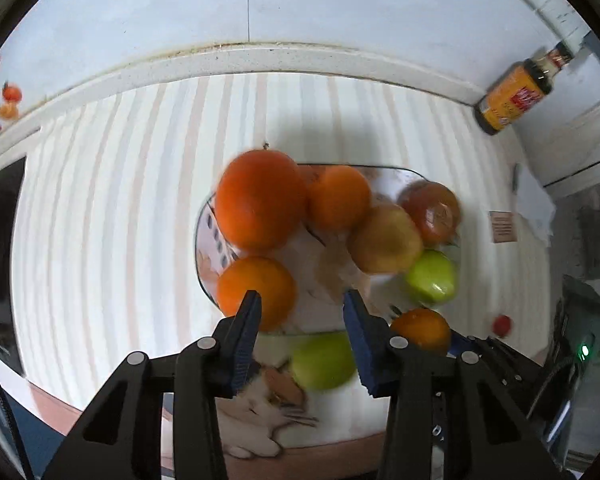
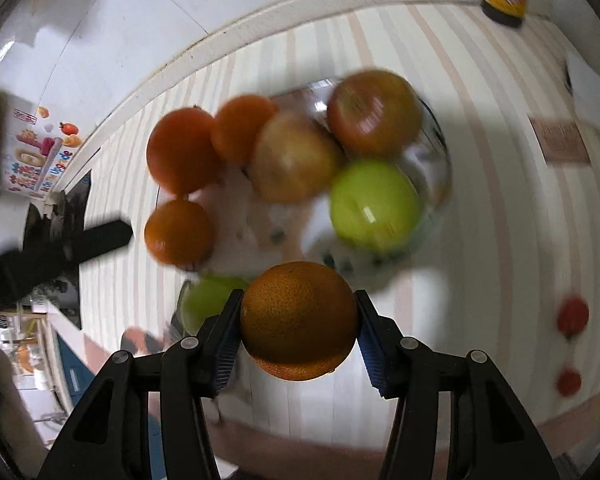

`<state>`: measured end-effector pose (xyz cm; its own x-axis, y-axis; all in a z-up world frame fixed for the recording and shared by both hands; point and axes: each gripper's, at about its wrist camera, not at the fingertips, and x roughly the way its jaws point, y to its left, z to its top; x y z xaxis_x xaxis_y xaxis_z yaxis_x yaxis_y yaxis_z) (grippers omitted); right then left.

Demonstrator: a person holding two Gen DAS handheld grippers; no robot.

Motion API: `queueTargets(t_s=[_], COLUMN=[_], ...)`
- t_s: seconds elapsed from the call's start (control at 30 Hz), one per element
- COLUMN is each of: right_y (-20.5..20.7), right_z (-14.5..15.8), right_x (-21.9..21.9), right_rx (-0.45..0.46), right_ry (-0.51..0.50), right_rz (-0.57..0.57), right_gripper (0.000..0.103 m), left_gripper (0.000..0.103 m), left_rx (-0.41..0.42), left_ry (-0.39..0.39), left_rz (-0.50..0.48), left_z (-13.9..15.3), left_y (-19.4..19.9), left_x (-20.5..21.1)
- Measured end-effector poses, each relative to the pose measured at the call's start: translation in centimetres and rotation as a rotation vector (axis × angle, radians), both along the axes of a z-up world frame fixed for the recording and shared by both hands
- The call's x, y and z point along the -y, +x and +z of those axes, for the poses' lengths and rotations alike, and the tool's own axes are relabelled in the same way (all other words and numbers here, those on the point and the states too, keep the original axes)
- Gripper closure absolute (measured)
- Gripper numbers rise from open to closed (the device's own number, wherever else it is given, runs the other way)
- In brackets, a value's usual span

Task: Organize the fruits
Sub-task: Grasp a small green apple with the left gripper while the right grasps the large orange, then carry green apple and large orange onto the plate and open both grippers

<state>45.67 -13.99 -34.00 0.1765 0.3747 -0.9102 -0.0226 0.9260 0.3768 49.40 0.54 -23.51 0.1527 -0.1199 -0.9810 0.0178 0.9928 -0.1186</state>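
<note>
right tongs down-tilted, around orange

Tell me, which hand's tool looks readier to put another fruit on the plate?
The right tool: it is clamped on an orange just short of the plate. The left tool holds nothing between its pads.

Left gripper: black angular frame with triangular cut-outs, round silver screw heads at the pivots, dark blue ribbed pads on both fingers. Right gripper: same black frame, silver screws, brighter blue ribbed pads.
</note>
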Motion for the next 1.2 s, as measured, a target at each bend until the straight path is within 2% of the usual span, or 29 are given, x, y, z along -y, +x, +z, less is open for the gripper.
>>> queueTargets(t_s=[0.07,0.13,0.23,0.27,0.3,0.33,0.37,0.43,0.53,0.63,0.77,0.9,1.03,1.1,1.2], right_y=[1.1,1.1,-0.2,-0.9,-1.2,-1.8,-2.3,-3.0,-3.6,-3.9,-4.3,-4.2,-2.7,-1.6,0.3], right_z=[-0.2,-0.3,-0.5,-0.7,-0.9,-1.4,-1.7,-2.4,-2.8,-3.1,-2.9,-1.8,-0.2,0.5,1.3], right_x=[-1.1,-1.4,0.0,0.8,1.8,2.3,3.2,4.0,5.2,5.7,5.8,6.0,4.6,3.5,1.8], right_rx=[0.005,-0.001,-0.017,-0.027,-0.039,-0.056,-0.066,-0.085,-0.095,-0.097,-0.087,-0.067,-0.026,0.004,0.029], right_ry=[-0.013,-0.017,-0.011,-0.013,-0.014,-0.018,-0.022,-0.027,-0.04,-0.038,-0.037,-0.01,0.03,0.043,0.052], right_rz=[0.009,0.007,-0.008,-0.017,-0.022,-0.026,-0.03,-0.036,-0.045,-0.064,-0.065,-0.07,-0.068,-0.064,-0.05], right_gripper=[0.047,0.047,0.047,0.047,0.047,0.047,0.047,0.047,0.047,0.047,0.047,0.047,0.047,0.047,0.047], left_gripper=[0.062,0.061,0.055,0.055,0.055,0.044,0.039,0.039,0.041,0.043,0.043,0.043,0.043,0.043,0.043], left_rx=[-0.052,-0.089,-0.188,-0.21,-0.231,-0.235,-0.244,-0.261,-0.259,-0.227,-0.176,-0.081,0.005,0.028,0.006], left_ry=[-0.028,-0.052,-0.115,-0.105,-0.064,-0.063,-0.078,-0.101,-0.095,-0.048,-0.042,-0.088,-0.059,-0.019,0.009], left_rz=[-0.007,-0.006,0.023,0.013,-0.009,-0.019,-0.023,-0.029,-0.068,-0.087,-0.048,-0.014,-0.016,-0.023,-0.04], left_z=[-1.0,-2.1,-5.1,-5.9,-7.1,-7.4,-8.1,-9.0,-9.7,-10.1,-8.8,-3.8,-0.2,0.5,0.0], left_y=[0.1,-1.5,-4.3,-4.9,-5.6,-5.9,-6.2,-6.8,-7.2,-7.5,-7.5,-6.3,-2.5,-0.3,2.1], left_x=[-0.3,-0.8,-1.1,-0.9,-0.6,-0.4,-0.2,0.5,1.8,2.3,1.5,0.6,0.1,0.2,0.7])
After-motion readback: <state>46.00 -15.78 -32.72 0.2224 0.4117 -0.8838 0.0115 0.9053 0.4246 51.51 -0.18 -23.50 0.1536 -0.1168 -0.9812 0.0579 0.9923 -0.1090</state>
